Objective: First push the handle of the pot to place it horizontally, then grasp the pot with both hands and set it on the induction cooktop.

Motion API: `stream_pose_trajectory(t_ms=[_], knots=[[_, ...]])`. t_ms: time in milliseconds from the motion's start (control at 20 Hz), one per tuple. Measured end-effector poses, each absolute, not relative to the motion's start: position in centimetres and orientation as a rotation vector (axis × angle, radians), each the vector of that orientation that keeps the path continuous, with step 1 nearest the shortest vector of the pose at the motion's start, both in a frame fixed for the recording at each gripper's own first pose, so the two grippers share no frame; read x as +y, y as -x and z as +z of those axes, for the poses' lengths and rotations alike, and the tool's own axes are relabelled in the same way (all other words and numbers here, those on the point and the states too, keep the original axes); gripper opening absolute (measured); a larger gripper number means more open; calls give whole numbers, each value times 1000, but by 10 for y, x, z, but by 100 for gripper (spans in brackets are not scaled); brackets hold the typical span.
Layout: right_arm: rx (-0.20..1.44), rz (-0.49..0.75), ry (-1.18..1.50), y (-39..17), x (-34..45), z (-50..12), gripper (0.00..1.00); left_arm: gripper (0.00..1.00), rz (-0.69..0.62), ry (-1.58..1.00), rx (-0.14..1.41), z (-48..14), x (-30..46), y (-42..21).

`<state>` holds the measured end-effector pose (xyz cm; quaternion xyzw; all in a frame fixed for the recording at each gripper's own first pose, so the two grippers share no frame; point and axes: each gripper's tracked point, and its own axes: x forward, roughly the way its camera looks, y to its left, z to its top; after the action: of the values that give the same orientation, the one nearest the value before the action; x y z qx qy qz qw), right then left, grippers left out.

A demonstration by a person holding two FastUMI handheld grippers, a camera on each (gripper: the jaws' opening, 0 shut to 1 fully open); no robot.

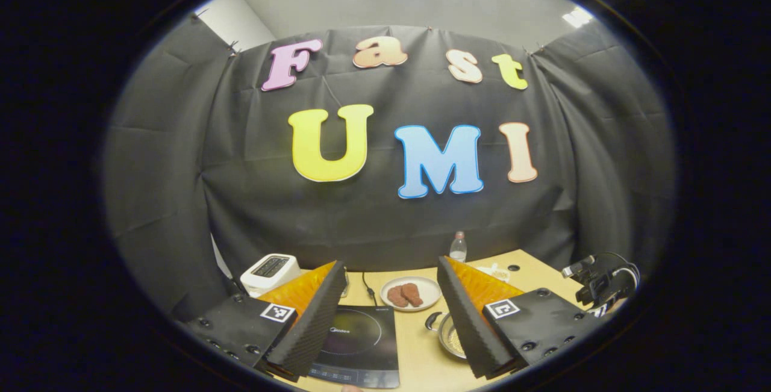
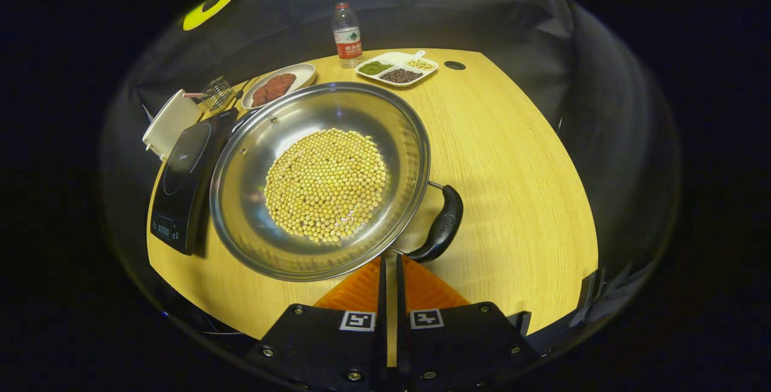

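A steel pot (image 2: 289,115) holding soybeans (image 2: 325,184) stands on the wooden table, right beside the black induction cooktop (image 2: 187,181). Its black side handle (image 2: 443,226) points toward the near right. My right gripper (image 2: 390,259) is shut with nothing between its fingers, and its tips are at the pot's near rim, just left of that handle. My left gripper (image 1: 391,261) is open and held high above the table. Between its fingers lie the cooktop (image 1: 361,338) and part of the pot (image 1: 449,335). The right gripper's body (image 1: 602,286) shows at the right edge.
At the back of the table are a plate of meat (image 2: 277,86), a water bottle (image 2: 347,34) and a divided dish of beans (image 2: 396,68). A white appliance (image 2: 171,122) stands behind the cooktop. Bare table (image 2: 518,157) lies to the right of the pot.
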<state>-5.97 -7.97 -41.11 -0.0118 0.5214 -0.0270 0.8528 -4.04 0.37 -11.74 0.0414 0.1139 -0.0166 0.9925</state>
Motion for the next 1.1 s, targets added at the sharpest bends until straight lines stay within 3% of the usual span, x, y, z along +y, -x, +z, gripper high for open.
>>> stream_pose_trajectory(t_ms=[150, 200, 250, 350, 400, 500, 600, 650, 800, 900, 1000, 1100], knots=[[1088, -76, 29, 47, -92, -411, 7, 99, -35, -89, 234, -119, 1, 40], [1084, -83, 33, 43, -97, -411, 7, 94, -37, -87, 232, -118, 0, 39], [1079, -91, 39, 38, -101, -411, 7, 100, -39, -84, 230, -116, -1, 38], [1072, -102, 49, 29, -110, -411, 7, 100, -44, -83, 229, -117, -5, 36], [1069, -105, 51, 24, -113, -412, 7, 94, -47, -87, 231, -118, -7, 34], [1065, -107, 55, 17, -119, -411, 7, 99, -54, -91, 236, -120, -9, 32], [1059, -107, 64, 11, -123, -411, 7, 94, -60, -92, 240, -122, -13, 27], [1056, -108, 68, 7, -125, -410, 7, 100, -63, -91, 243, -124, -14, 26], [1049, -113, 71, -4, -130, -410, 7, 100, -71, -83, 257, -131, -18, 21], [1045, -115, 75, -12, -132, -410, 7, 94, -75, -81, 266, -135, -21, 18], [1043, -113, 86, -18, -134, -410, 7, 94, -75, -82, 273, -138, -21, 17], [1043, -112, 93, -20, -134, -409, 7, 100, -74, -77, 275, -139, -23, 12]])
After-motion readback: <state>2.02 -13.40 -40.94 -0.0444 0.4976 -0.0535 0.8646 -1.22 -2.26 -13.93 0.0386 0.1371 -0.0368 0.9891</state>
